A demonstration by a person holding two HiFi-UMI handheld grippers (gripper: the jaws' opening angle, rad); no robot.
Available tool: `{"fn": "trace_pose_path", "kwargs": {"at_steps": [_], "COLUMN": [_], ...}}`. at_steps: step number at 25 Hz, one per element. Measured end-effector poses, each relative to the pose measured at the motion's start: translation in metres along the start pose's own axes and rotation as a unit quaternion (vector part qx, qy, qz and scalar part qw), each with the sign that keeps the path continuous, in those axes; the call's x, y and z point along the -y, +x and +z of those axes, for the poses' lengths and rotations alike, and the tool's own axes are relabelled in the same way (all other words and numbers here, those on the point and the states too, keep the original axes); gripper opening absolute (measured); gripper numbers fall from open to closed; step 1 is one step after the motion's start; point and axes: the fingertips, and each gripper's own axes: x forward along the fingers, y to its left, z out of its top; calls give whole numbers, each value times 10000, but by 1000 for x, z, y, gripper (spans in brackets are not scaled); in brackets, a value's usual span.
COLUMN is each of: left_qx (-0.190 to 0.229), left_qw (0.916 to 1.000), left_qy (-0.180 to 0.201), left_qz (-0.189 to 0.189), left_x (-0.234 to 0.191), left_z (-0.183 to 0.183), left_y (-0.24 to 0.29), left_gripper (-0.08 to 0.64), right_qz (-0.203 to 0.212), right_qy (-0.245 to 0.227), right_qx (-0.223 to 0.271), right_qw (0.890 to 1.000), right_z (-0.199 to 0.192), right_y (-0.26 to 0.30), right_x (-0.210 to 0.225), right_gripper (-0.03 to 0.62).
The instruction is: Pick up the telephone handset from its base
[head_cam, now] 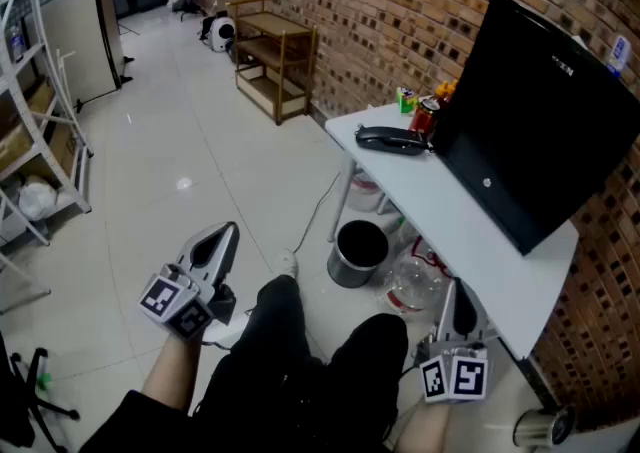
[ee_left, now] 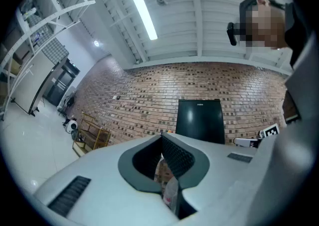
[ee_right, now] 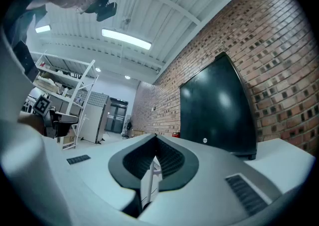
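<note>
The black telephone [head_cam: 391,140], handset lying on its base, sits at the far end of the white table [head_cam: 470,241]. Both grippers are far from it, held low near the person's lap. My left gripper [head_cam: 226,235] hovers over the floor left of the knees, its jaws shut and nothing between them; in the left gripper view the left gripper [ee_left: 162,140] points toward the black monitor [ee_left: 199,120]. My right gripper [head_cam: 456,299] sits beside the table's near edge, also shut and empty. The right gripper [ee_right: 155,140] faces the monitor [ee_right: 217,113] in the right gripper view.
A large black monitor [head_cam: 540,106] fills the table's right side. A red can [head_cam: 424,116] and a green item [head_cam: 407,99] stand by the phone. Under the table are a dark bin [head_cam: 358,251] and a clear jug [head_cam: 412,283]. A wooden shelf [head_cam: 275,61] lines the brick wall.
</note>
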Motion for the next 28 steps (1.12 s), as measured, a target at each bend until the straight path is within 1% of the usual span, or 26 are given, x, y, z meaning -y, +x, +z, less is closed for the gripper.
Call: {"fn": "trace_pose_path", "kwargs": {"at_steps": [3, 6, 9, 13, 17, 22, 28], "left_qx": [-14, -127, -195, -294, -333, -322, -459], "left_qw": [9997, 9979, 9955, 9913, 9885, 9882, 9804], "left_qy": [246, 611, 841, 1066, 1136, 885, 1045], "left_qz": [-80, -156, -403, -718, -945, -1208, -1603], "left_x": [-7, -13, -12, -12, -14, -13, -12], "left_z": [6, 2, -3, -11, -18, -24, -23], "left_y": [14, 32, 54, 93, 139, 188, 237], "left_gripper": [5, 5, 5, 5, 5, 5, 5], "right_qz": [52, 68, 219, 426, 479, 358, 108], "right_qy": [63, 5, -164, -195, -148, -187, -159], "right_qx": [138, 91, -31, 35, 65, 77, 66], "right_qw": [9999, 9999, 9996, 9989, 9987, 9992, 9998], "right_z": [7, 3, -4, -1, -2, -1, 3], "right_y": [9, 22, 45, 77, 106, 122, 132], "right_x": [5, 7, 2, 0, 6, 24, 48], "right_gripper": [9, 11, 11, 9, 9, 11, 11]}}
